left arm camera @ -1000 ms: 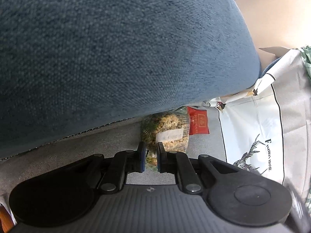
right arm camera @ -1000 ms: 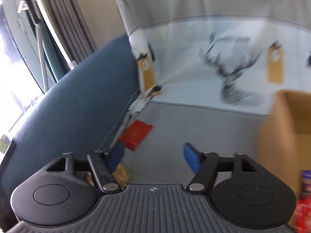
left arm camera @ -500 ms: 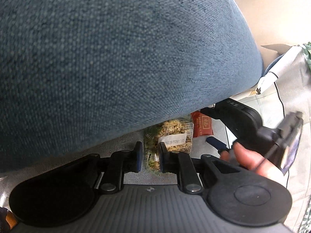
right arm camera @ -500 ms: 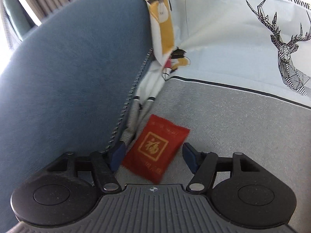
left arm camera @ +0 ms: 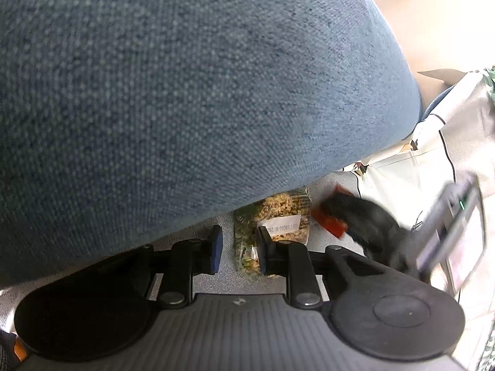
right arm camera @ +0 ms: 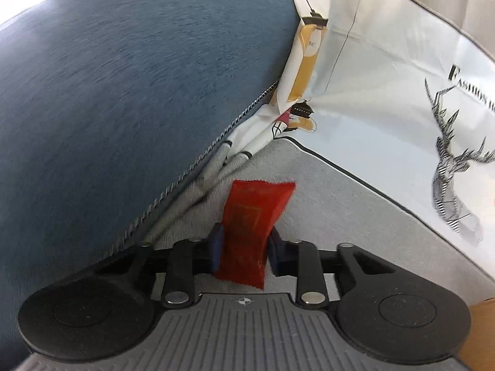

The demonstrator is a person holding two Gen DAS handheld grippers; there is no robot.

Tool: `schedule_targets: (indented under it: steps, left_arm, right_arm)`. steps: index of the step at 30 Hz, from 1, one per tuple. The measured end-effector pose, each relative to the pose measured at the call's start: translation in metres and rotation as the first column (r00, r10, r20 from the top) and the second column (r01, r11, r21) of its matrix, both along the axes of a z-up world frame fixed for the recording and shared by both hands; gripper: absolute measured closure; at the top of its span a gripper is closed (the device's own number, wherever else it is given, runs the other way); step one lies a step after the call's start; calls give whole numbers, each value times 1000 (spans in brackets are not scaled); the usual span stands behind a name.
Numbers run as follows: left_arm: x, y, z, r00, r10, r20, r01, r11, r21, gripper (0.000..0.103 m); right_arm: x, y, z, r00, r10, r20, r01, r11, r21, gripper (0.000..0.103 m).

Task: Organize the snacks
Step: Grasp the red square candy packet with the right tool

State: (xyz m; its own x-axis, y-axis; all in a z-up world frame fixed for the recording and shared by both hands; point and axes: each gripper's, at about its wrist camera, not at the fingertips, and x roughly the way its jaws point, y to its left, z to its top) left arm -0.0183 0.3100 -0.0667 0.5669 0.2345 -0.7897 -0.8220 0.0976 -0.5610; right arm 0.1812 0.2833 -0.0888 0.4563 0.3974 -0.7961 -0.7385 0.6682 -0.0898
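Right claw [right arm camera: 244,249] has just closed, gripping red packet [right arm camera: 252,228]; left claw [left arm camera: 236,249], just parting, straddles nut bag [left arm camera: 272,225] under blue cushion's [left arm camera: 185,92] edge.

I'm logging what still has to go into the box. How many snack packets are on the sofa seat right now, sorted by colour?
Red packet: 1, between the jaws of the right gripper
Clear bag of mixed nuts: 1, lying between the jaws of the left gripper
Total: 2
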Motion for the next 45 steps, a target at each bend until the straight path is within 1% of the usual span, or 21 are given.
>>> schedule_targets:
  steps: [2, 3, 7, 11, 18, 21, 24, 26, 27, 28, 29, 31, 33, 34, 35, 37, 39, 41, 43, 44, 45]
  left_arm:
    - [0, 0, 0, 1000, 3, -1, -3, 1000, -1, 76]
    - [0, 0, 1, 1000, 4, -4, -4, 1000, 1, 75]
    - [2, -4, 2, 1000, 8, -9, -8, 1000, 13, 73]
    - [-1, -8, 5, 1000, 7, -7, -7, 1000, 18, 72]
    - [-1, -8, 14, 999, -49, 17, 48, 998, 35, 72]
    - [8, -10, 13, 995, -96, 8, 95, 994, 48, 63]
    - [15, -12, 14, 989, -150, -2, 150, 987, 56, 58]
    - [19, -14, 15, 981, -191, -23, 192, 980, 58, 56]
    - [21, -16, 16, 977, -210, -38, 212, 975, 61, 56]
    - [22, -18, 17, 972, -230, -57, 233, 970, 66, 55]
    - [23, -20, 18, 966, -248, -77, 254, 965, 71, 53]
    - [26, -24, 21, 950, -289, -119, 299, 951, 82, 49]
    - [26, -27, 25, 934, -327, -147, 342, 936, 89, 49]
    - [26, -29, 28, 926, -345, -155, 362, 927, 99, 49]
    - [22, -30, 29, 917, -362, -165, 383, 916, 118, 49]
    - [25, -32, 29, 899, -392, -195, 422, 895, 147, 49]
    - [29, -34, 26, 896, -401, -192, 431, 889, 152, 44]
    - [37, -36, 24, 899, -399, -182, 428, 889, 161, 35]
    - [41, -33, 23, 903, -392, -174, 419, 894, 161, 27]
    - [45, -33, 22, 903, -388, -183, 417, 895, 159, 24]
    - [51, -34, 20, 902, -385, -198, 417, 894, 163, 23]
  right_arm:
    - [-7, -13, 8, 1000, 20, 24, -20, 1000, -21, 93]
    - [-12, -19, 12, 999, 26, 27, -25, 999, -30, 97]
    - [-26, -56, 17, 999, 43, 18, -41, 996, -82, 97]
    - [-44, -98, 19, 998, -7, -64, 2, 997, -77, 97]
    - [-105, -165, 43, 990, -47, -132, 49, 999, 19, 97]
    - [-130, -189, 47, 987, -35, -158, 48, 996, 76, 97]
    - [-151, -216, 43, 965, -35, -258, 79, 983, 164, 97]
    - [-155, -227, 33, 946, -61, -317, 127, 973, 191, 96]
    - [-155, -229, 28, 944, -79, -320, 145, 971, 189, 93]
    - [-157, -229, 27, 951, -96, -295, 154, 972, 180, 93]
    - [-158, -227, 26, 957, -114, -267, 162, 973, 165, 88]
    - [-163, -226, 26, 967, -116, -227, 153, 976, 153, 73]
    - [-172, -226, 26, 985, -102, -141, 119, 985, 123, 38]
    - [-177, -224, 25, 992, -85, -94, 95, 990, 104, 32]
    - [-181, -223, 23, 995, -64, -71, 70, 994, 86, 30]
    - [-183, -219, 18, 997, -31, -72, 36, 997, 68, 30]
    - [-183, -215, 10, 998, -24, -66, 28, 998, 56, 28]
    - [-179, -213, 2, 995, -46, -90, 49, 998, 31, 28]
    - [-176, -214, 3, 991, -65, -113, 71, 996, 45, 29]
    - [-176, -215, 3, 991, -66, -119, 72, 996, 51, 33]
    - [-176, -217, 4, 990, -67, -121, 74, 996, 54, 42]
